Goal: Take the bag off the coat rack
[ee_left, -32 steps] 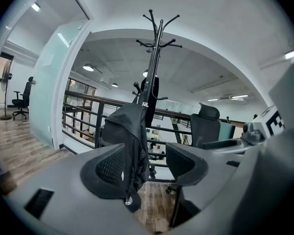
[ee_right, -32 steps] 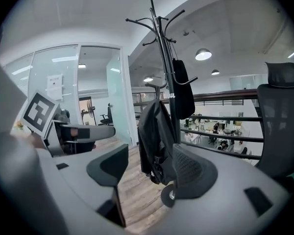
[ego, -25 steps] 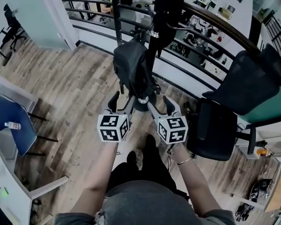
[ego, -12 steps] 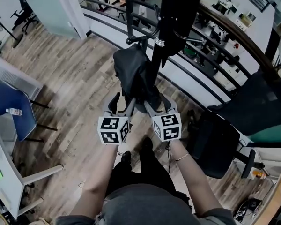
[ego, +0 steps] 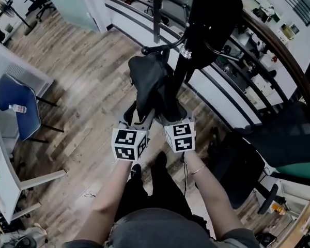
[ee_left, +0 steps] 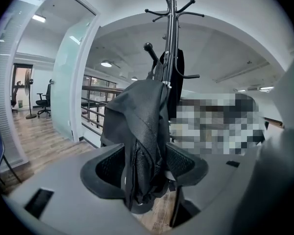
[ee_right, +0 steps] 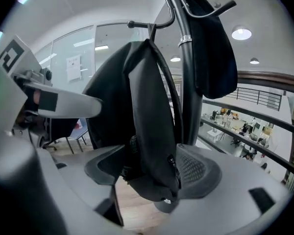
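Note:
A black bag (ego: 149, 84) hangs by its strap from a hook of the black coat rack (ego: 184, 68). Both grippers are at its lower end, side by side. In the left gripper view the bag (ee_left: 142, 131) hangs down between the jaws of my left gripper (ee_left: 144, 173), which stand apart from it. My right gripper (ee_right: 154, 170) also has the bag's bottom (ee_right: 149, 131) between its jaws, which have just been opening; the pads do not press. In the head view the left gripper (ego: 137, 115) and right gripper (ego: 172, 113) flank the bag's base.
A second dark item (ee_right: 213, 48) hangs higher on the rack. Behind the rack runs a railing (ego: 266, 37) over a lower floor. A black office chair (ego: 279, 138) stands at the right. A blue chair (ego: 13, 99) with a bottle (ego: 20, 108) is at the left.
Both grippers have moved forward and closer together, up to the bag's lower end. The right gripper has swung in from the right and rolled; the bag now hangs between both pairs of jaws.

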